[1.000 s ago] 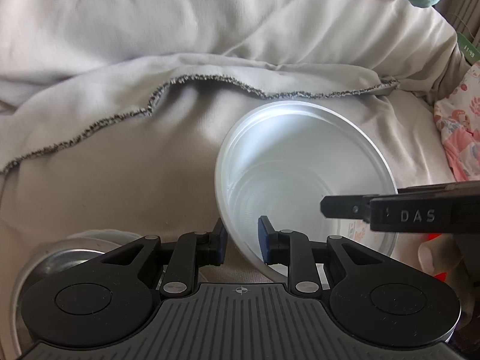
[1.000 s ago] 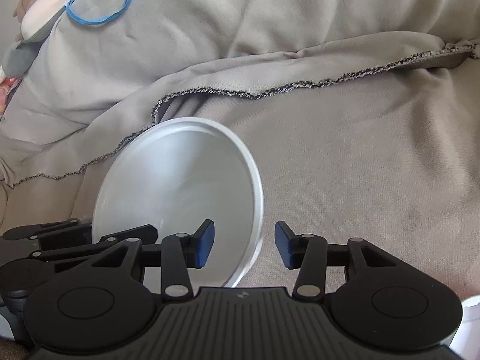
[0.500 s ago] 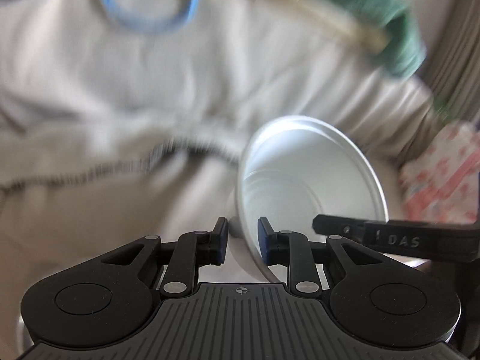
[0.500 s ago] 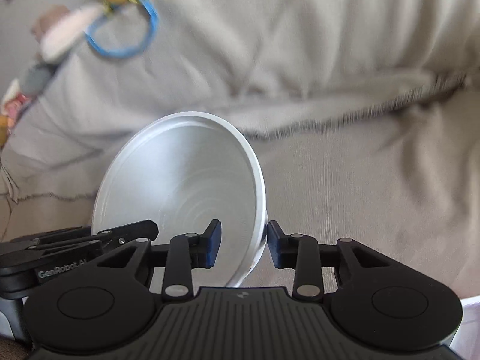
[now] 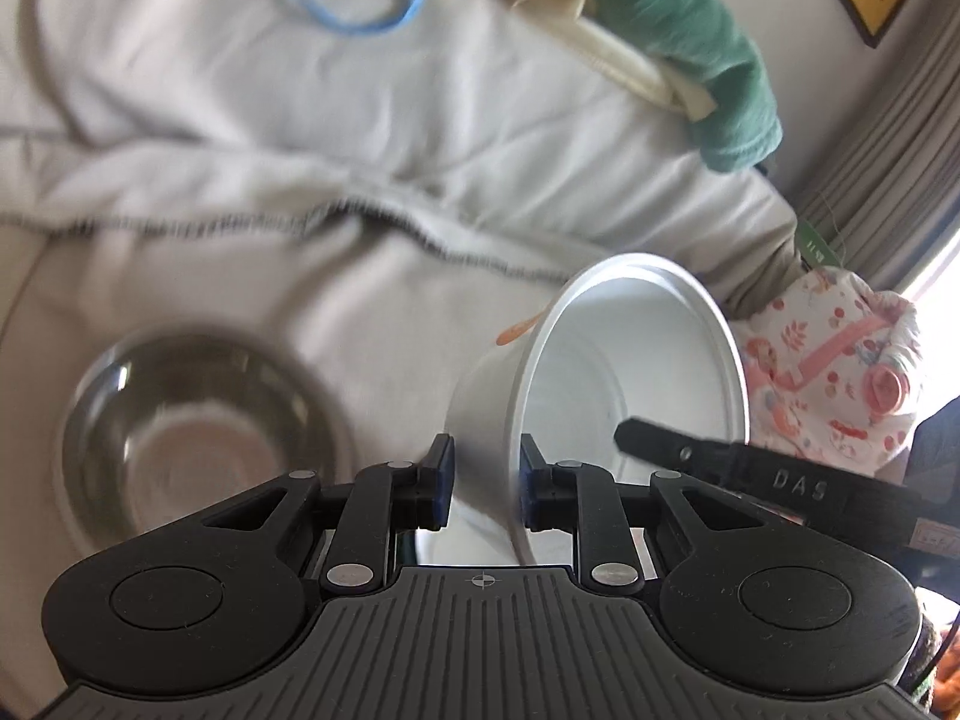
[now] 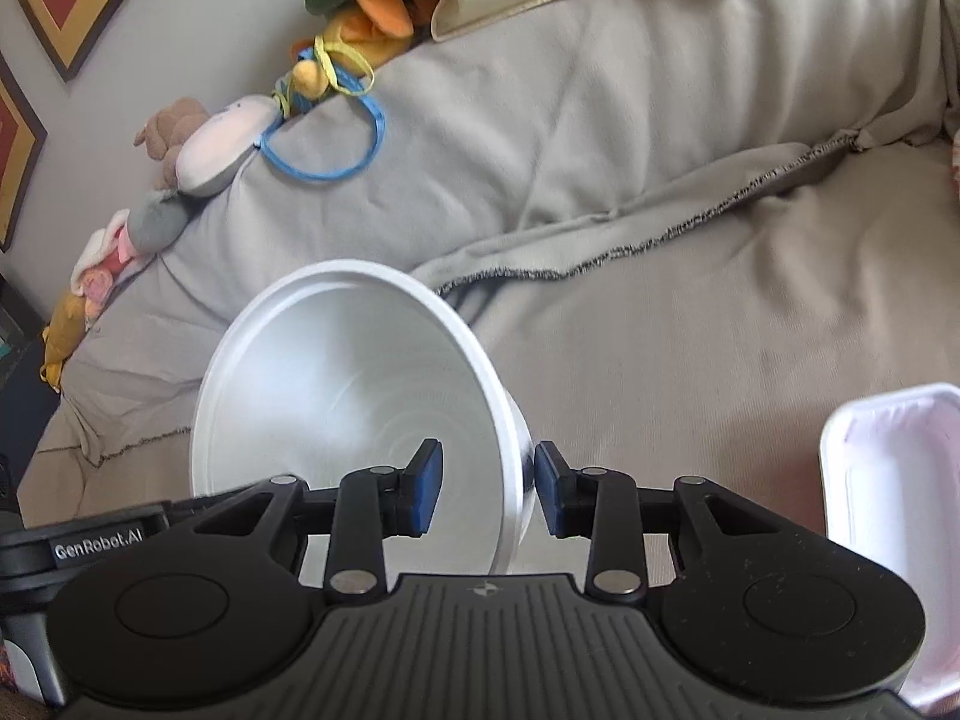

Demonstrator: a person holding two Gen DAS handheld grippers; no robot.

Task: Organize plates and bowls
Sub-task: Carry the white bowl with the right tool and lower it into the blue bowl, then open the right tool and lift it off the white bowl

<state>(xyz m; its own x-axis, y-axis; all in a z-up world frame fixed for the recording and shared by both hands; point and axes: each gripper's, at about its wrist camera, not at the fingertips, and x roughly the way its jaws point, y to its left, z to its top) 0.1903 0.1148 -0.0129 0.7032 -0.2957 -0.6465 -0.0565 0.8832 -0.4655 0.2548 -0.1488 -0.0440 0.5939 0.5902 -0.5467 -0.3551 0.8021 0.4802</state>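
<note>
The white bowl (image 6: 354, 414) hangs tilted above the grey sofa cover (image 6: 660, 330), rim pinched by both the left claw (image 5: 485, 483) and right claw (image 6: 487, 495). Risk: uneven pulls could flex the thin rim, dropping it beside the steel bowl (image 5: 198, 438).

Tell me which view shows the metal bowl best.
The left wrist view: the metal bowl sits on the grey blanket, blurred but whole, left of the white bowl that both grippers hold. The right wrist view does not show it at all.
</note>
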